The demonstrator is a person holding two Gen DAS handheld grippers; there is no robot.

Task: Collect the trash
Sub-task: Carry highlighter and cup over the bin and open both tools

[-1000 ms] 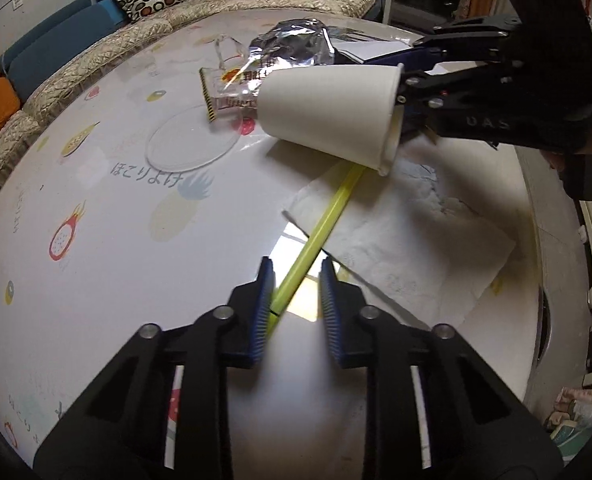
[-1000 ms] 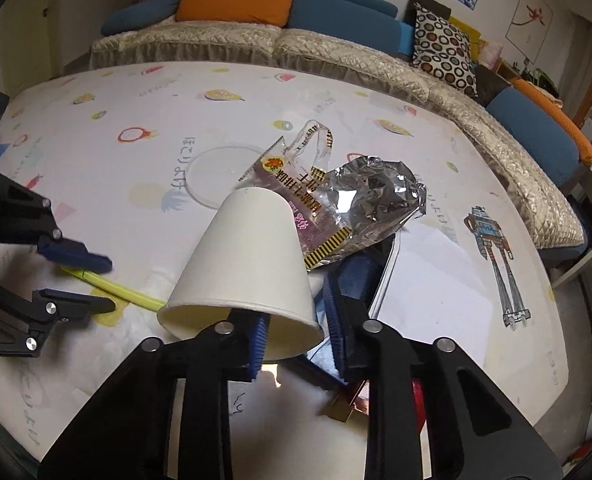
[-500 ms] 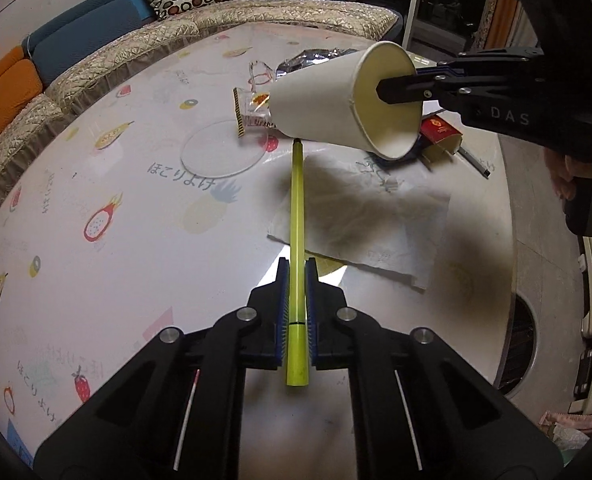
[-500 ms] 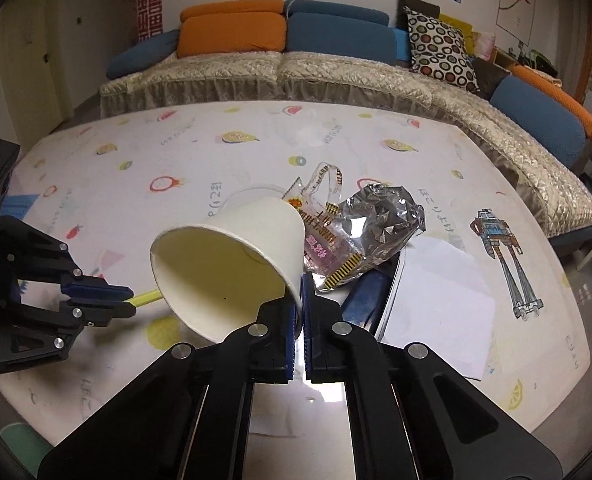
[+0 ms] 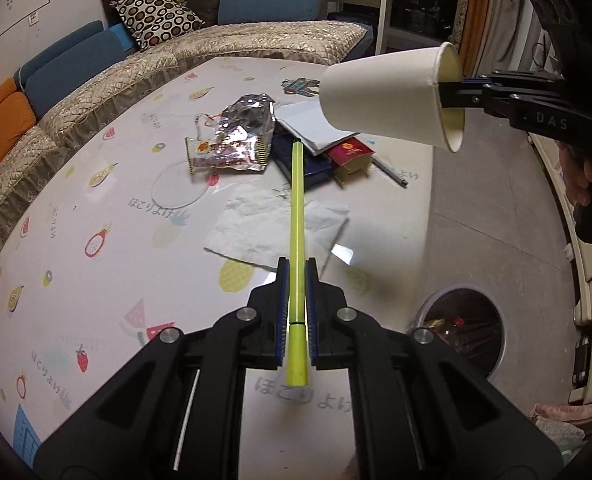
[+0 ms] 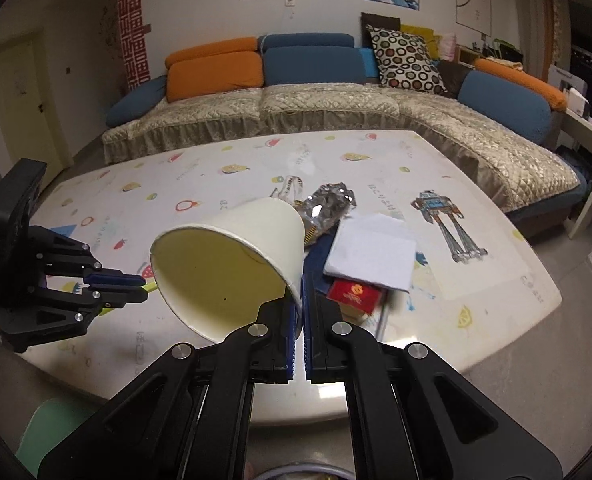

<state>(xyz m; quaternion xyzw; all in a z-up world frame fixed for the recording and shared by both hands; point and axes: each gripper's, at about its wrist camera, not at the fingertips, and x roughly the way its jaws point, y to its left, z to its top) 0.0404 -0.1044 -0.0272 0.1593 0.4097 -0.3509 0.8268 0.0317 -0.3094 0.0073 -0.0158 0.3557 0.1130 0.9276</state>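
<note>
A yellow-green straw [image 5: 297,216] is pinched lengthwise in the left hand-held gripper [image 5: 295,280], held up above the fruit-print desk [image 5: 108,208]. Over on the right, a white paper cup [image 6: 232,264] is clamped by its rim in the right hand-held gripper [image 6: 301,304], mouth tilted sideways, while the foil snack wrapper [image 5: 236,140] and crumpled napkin [image 5: 272,228] are left lying on the desk.

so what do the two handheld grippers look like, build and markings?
Both matte black, open-frame linkage arms with silver pivot bolts and blue ribbed pads. Left gripper; right gripper. The right one's side reads "DAS", with a green light on its housing. No sleeve visible.
</note>
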